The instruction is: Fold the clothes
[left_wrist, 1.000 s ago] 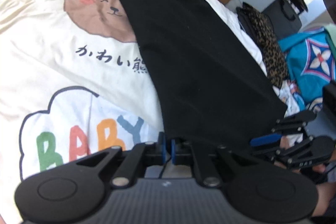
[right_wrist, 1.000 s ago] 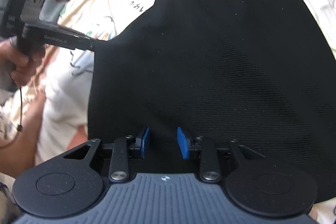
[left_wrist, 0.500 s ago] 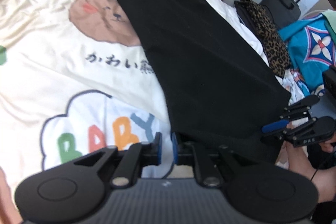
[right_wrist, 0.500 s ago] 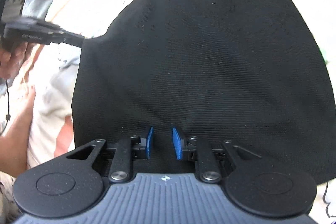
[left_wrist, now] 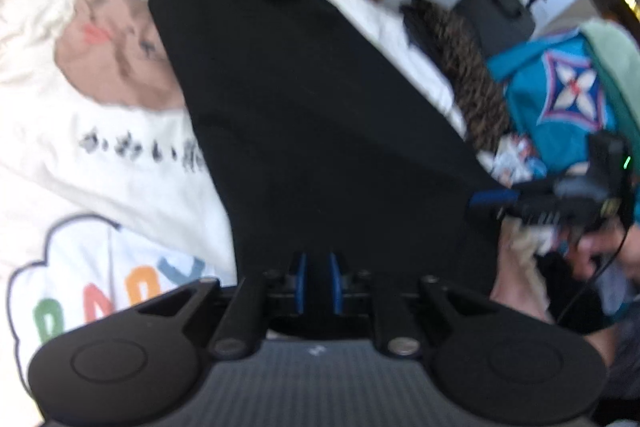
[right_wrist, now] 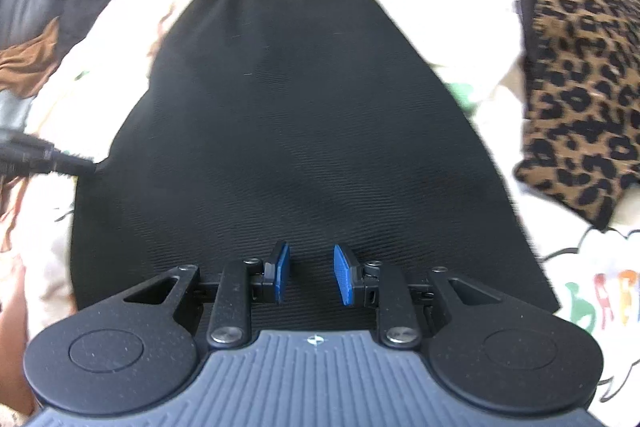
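One black garment (right_wrist: pixel 304 115), flat, ribbed | left gripper (left_wrist: pixel 318 281) opening, seemingly around hem | right gripper (right_wrist: pixel 308 273) opening, unclamped

Printed sheet (left_wrist: pixel 100 155) text blurred; skirt (left_wrist: pixel 304 131) hides rest.

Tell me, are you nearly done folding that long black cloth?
Only begun. The long black knit garment lies spread flat on the white cartoon-print sheet. The left gripper, jaws opening, has its hem between them; the right gripper is open over it. No fold shows yet.
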Available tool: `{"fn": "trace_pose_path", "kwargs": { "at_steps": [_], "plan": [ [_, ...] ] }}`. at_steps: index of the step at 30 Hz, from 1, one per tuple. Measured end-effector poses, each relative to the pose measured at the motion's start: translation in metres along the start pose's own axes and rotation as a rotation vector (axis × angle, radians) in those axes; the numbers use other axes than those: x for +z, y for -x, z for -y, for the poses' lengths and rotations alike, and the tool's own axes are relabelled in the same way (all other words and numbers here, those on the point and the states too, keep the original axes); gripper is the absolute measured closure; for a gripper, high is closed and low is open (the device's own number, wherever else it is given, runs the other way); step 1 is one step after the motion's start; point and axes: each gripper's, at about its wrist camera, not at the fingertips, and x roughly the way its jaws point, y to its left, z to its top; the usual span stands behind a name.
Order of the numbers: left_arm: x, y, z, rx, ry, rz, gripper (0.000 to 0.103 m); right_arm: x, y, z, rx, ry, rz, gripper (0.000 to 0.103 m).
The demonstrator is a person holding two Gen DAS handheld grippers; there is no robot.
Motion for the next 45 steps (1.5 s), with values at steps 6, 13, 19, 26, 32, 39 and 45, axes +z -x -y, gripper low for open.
{"fn": "trace_pose_path", "kwargs": {
  "at_steps": [6,13,19,26,32,39,45],
  "plan": [
    [-0.003,-0.013,0.004,0.054,-0.011,-0.042,0.085,-0.006,-0.008,0.032,-0.091,-0.05,0.007,0.071],
    [-0.014,-0.017,0.03,-0.023,-0.045,-0.069,0.074,-0.017,-0.003,0.067,-0.149,-0.114,0.031,0.071],
    [-0.025,-0.023,0.045,-0.059,-0.093,-0.107,0.074,-0.022,-0.001,0.08,-0.186,-0.13,0.045,0.073],
    [-0.036,-0.027,0.055,-0.132,-0.104,-0.149,0.074,-0.021,0.0,0.086,-0.217,-0.155,0.046,0.081],
    [-0.053,-0.03,0.062,-0.171,-0.107,-0.198,0.074,-0.02,-0.003,0.083,-0.231,-0.14,0.042,0.081],
    [-0.061,-0.024,0.058,-0.195,-0.073,-0.242,0.078,-0.018,-0.002,0.079,-0.244,-0.142,0.041,0.081],
    [-0.064,-0.007,0.03,-0.219,0.095,-0.233,0.067,-0.017,0.006,0.075,-0.253,-0.145,0.047,0.077]
  ]
}}
